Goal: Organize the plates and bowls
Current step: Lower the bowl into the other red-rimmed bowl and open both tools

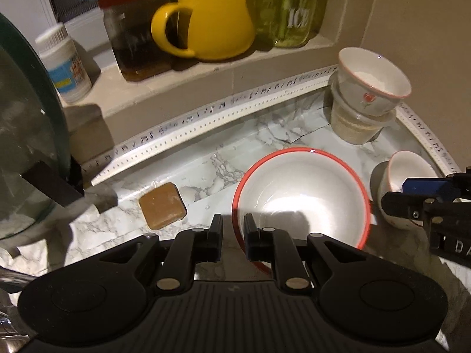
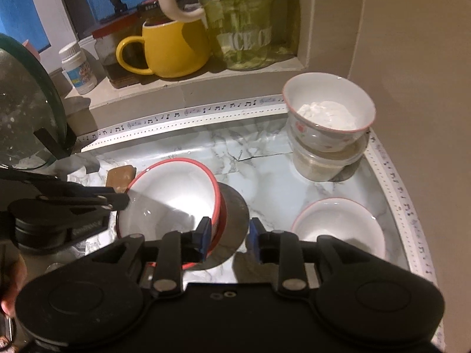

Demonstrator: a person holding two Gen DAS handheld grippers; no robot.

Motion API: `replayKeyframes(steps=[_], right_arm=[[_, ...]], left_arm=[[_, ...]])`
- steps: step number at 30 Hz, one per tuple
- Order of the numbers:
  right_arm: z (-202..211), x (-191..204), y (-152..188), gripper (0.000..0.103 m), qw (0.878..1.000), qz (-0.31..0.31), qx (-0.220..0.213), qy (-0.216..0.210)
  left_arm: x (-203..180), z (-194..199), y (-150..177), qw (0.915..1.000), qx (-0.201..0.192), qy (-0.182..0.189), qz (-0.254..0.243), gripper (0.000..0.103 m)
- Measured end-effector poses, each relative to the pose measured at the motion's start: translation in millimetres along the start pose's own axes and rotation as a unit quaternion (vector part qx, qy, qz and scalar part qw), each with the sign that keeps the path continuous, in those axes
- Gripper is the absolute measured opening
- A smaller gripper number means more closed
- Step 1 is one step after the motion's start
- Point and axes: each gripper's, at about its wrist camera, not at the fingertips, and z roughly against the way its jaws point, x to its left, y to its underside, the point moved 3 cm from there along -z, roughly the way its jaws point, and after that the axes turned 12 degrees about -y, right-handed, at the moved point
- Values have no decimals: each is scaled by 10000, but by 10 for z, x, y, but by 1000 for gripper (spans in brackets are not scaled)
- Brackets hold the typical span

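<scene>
Both claws tilt down over bowl (image 1: 300, 194).

I count three bowls: one red-rimmed bowl (image 2: 173, 194) left of my right tongs, two small bowls (image 2: 329, 108) (image 2: 338, 226) ahead and right; one yellow mug (image 2: 173, 47).

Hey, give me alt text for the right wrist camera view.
The right tool hangs open above a marble counter, between a red-rimmed white bowl and a smaller white bowl. Behind, a flowered bowl sits on a clear container.
</scene>
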Motion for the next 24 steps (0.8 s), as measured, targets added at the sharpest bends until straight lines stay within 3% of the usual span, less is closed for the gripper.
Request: replayKeyframes(steps=[10,20,23,24], right_arm=[[481,-29,119,39,9996,-79,-286,-4],[879,-56,337,51,9984,-143,-548,51],[990,-78,420,53,9979,-192,-607,92],[1026,-94,447,55,9977,-212,-628,110]], left_arm=[[-1,520,48,9987,-362,332,-97,14],[-189,873,179,9960,-486,725,-211,15],[-261,981,218,9949,-585,778,-248,27],[-283,1008,228,9945,-604,823,-248,37]])
